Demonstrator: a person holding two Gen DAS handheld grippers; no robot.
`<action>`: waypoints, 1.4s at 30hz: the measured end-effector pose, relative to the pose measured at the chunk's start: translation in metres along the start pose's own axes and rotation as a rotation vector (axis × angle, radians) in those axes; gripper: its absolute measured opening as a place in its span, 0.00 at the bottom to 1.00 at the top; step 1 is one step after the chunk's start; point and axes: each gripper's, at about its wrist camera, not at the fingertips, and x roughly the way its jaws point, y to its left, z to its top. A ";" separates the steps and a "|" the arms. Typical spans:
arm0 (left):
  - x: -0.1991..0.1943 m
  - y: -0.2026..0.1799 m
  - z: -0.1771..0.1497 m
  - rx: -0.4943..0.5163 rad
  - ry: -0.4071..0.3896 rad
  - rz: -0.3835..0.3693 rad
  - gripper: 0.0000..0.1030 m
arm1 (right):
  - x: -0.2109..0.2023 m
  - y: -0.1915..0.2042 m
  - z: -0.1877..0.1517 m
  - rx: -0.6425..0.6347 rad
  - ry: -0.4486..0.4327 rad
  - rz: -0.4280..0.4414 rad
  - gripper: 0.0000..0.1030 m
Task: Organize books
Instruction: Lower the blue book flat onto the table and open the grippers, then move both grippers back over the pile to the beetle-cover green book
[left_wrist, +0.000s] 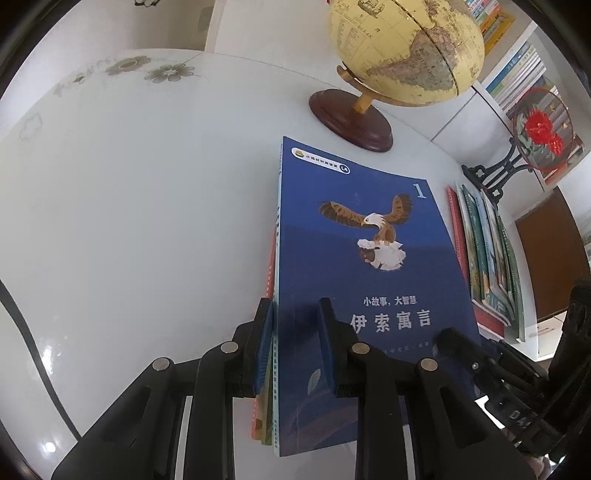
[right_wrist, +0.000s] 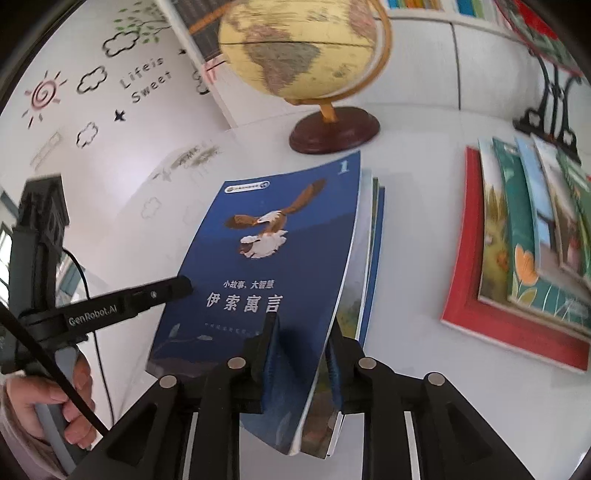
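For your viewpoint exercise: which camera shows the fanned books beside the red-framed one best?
The right wrist view: the fanned books lie broad and face-on, covers visible though blurred. The left wrist view shows them squeezed near the edge, mostly as thin slivers.

The tabletop (left_wrist: 147, 206) is smooth, glossy white, mirroring light at lower left. The blue book (left_wrist: 354, 266) has a paper cover with a soft sheen. Both claws, the left claw (left_wrist: 297, 350) and the right claw (right_wrist: 303, 354), look like matt black plastic with bright metal pins and ribbed blue pads. The globe (left_wrist: 406, 48), upper right, sits on a polished dark wooden base (left_wrist: 351, 122).
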 end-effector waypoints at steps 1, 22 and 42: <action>0.000 -0.001 0.000 0.007 0.002 0.006 0.23 | 0.000 -0.002 0.000 0.018 0.009 0.011 0.33; -0.013 -0.090 0.026 0.020 -0.025 0.040 0.40 | -0.102 -0.101 0.006 0.118 -0.180 -0.134 0.61; 0.071 -0.308 -0.025 0.179 0.104 -0.132 0.40 | -0.186 -0.289 -0.024 0.293 -0.290 -0.128 0.66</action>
